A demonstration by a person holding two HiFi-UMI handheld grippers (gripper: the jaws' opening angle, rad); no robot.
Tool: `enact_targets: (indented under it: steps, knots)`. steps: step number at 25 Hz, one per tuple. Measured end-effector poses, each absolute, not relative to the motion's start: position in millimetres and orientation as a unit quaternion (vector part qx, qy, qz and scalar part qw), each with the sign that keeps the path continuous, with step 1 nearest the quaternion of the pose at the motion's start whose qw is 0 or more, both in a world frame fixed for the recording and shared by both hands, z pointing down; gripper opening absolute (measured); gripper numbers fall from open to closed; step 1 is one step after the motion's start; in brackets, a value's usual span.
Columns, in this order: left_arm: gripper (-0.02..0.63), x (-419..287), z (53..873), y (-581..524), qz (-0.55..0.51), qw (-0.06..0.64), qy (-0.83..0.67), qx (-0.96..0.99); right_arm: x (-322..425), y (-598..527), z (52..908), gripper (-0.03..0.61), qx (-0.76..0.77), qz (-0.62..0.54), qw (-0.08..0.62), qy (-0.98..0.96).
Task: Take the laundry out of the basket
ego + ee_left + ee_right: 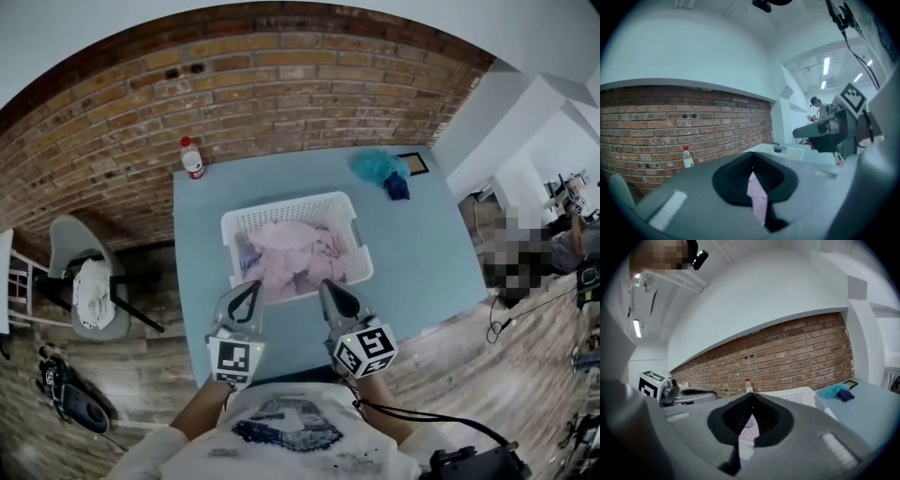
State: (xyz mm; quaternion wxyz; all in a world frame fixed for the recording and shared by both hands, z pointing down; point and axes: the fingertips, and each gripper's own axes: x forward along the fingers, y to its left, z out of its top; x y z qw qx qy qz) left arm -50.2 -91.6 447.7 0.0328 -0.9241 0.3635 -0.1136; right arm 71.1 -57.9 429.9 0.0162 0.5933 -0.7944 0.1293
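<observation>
A white mesh basket stands mid-table, filled with pink and lavender laundry. Both grippers hover at its near edge and point forward over it. My left gripper has its jaws together, and so does my right gripper. In the left gripper view the left gripper shows its jaws meeting at the tip, with pink cloth seen through the slit beneath. The right gripper looks the same, with laundry and basket mesh below the tip. I see no cloth pinched by either.
On the light blue table a red-capped bottle stands at the far left corner. A teal cloth with a dark blue item lies far right. A grey chair with white fabric stands left. A brick wall rises behind.
</observation>
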Motion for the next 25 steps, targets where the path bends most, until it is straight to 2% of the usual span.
enact_targets:
  steps: [16, 25]
  knots:
    - [-0.009, -27, 459, -143, -0.140, 0.003, 0.427, -0.893, 101, -120, 451, -0.002, 0.530, 0.159, 0.059, -0.831]
    - [-0.009, -20, 467, -181, -0.160, -0.007, 0.450, -0.878, 107, -172, 465, 0.002, 0.458, 0.179, 0.134, -0.860]
